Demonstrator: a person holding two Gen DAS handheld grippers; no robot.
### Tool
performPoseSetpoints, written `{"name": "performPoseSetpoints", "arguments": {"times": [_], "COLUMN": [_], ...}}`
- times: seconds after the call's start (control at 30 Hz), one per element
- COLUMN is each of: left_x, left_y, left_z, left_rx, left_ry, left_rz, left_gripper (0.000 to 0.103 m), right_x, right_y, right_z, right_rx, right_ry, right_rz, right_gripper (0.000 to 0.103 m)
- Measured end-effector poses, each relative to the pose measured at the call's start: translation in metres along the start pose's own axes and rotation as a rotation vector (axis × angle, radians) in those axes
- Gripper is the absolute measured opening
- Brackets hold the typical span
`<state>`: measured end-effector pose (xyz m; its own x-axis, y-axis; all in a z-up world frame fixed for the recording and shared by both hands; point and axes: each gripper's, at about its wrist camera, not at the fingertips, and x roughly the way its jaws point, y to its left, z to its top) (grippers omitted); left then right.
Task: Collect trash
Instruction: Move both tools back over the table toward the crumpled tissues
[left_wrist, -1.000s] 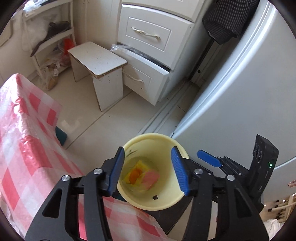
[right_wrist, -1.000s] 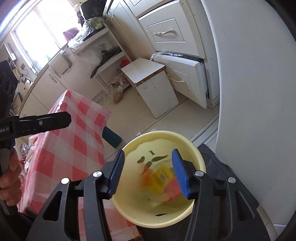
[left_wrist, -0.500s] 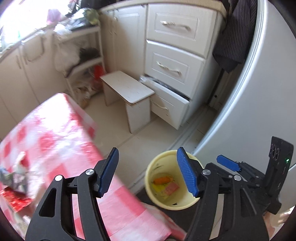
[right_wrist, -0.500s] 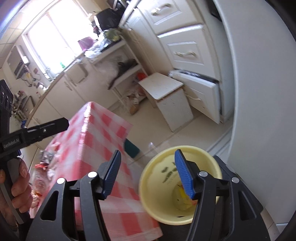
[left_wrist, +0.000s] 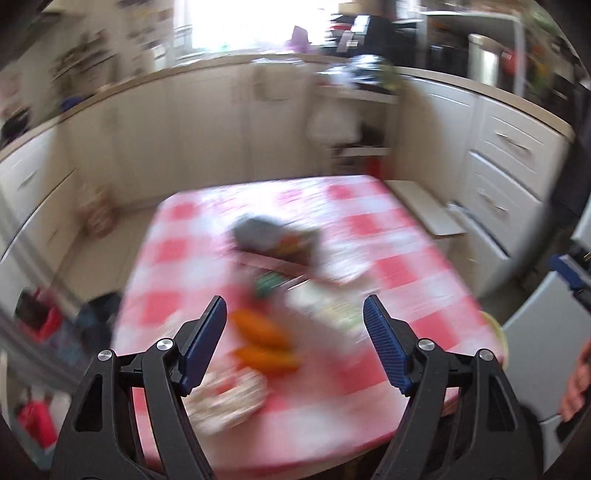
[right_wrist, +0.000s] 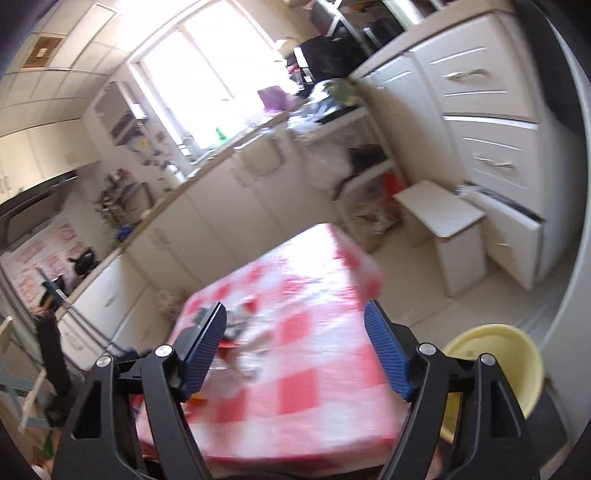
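Note:
My left gripper (left_wrist: 295, 339) hangs over a table with a red and white checked cloth (left_wrist: 388, 266), its jaws opening and holding nothing. Blurred trash lies on the cloth: orange wrappers (left_wrist: 264, 341), a grey and dark heap (left_wrist: 273, 238) and a pale packet (left_wrist: 225, 402). My right gripper (right_wrist: 295, 347) is above the same table (right_wrist: 317, 332), jaws opening with nothing between them. Wrappers (right_wrist: 240, 332) lie by its left finger. The yellow bin (right_wrist: 495, 362) stands low at the right, beside the table; its inside is hidden.
White drawers (right_wrist: 491, 122) and a small white stool (right_wrist: 443, 221) stand to the right of the table. Cabinets and a counter (left_wrist: 221, 122) run along the far wall under a bright window. A hand (left_wrist: 578, 384) shows at the right edge of the left wrist view.
Both grippers have lifted away from the yellow bin and swung toward the checked table. Their jaws stand wider than before. The bin has slid to the right edge of the views.

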<state>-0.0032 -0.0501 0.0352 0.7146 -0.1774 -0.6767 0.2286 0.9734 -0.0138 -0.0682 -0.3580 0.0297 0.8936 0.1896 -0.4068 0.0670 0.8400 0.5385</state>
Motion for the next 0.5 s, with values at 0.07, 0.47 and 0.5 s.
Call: {"name": "performPoseSetpoints", "arguments": {"times": [0.07, 0.47, 0.5], "left_x": [0.003, 0.096, 0.105], "left_y": [0.046, 0.094, 0.093], "left_z": [-0.023, -0.043, -0.038], "left_rx": [-0.053, -0.133, -0.136], "left_ry": [0.051, 0.276, 0.275], "left_rz": [0.08, 0.142, 0.138], "left_gripper": [0.073, 0.073, 0.073], "right_x": [0.01, 0.04, 0.041], "right_y": [0.019, 0.072, 0.07], "right_z": [-0.001, -0.024, -0.024], "right_rx": [-0.017, -0.092, -0.085], "right_ry": [0.015, 0.071, 0.073], "right_rz": [0.048, 0.098, 0.092], "right_gripper": [0.076, 0.081, 0.081]}}
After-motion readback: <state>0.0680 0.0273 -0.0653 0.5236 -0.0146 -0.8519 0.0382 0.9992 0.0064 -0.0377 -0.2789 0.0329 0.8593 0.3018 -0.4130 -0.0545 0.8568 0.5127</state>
